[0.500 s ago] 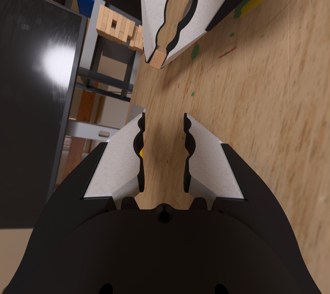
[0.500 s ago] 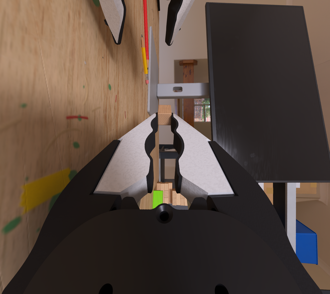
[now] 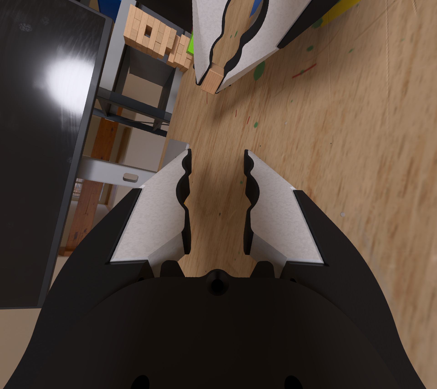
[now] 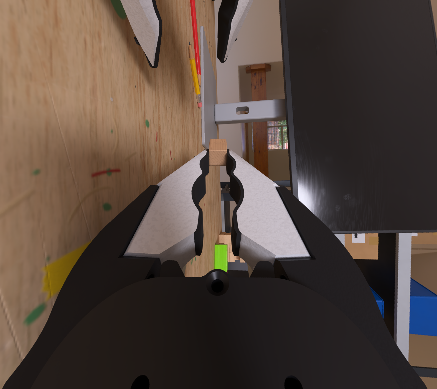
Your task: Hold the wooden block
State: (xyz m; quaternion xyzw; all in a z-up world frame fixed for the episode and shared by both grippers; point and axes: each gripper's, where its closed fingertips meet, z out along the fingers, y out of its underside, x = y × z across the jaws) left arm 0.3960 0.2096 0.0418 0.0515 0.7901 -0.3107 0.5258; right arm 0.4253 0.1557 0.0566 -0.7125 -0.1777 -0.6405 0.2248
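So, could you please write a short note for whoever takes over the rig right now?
Right gripper: shut on the wooden block, pinched at the fingertips, clear of the table.
Left gripper: open, empty, facing the right one across the table.
Block tower with a gap sits beyond the table edge; pencils lie near the monitor stand.
Done: block grasped. Left: just keep the grip steady.
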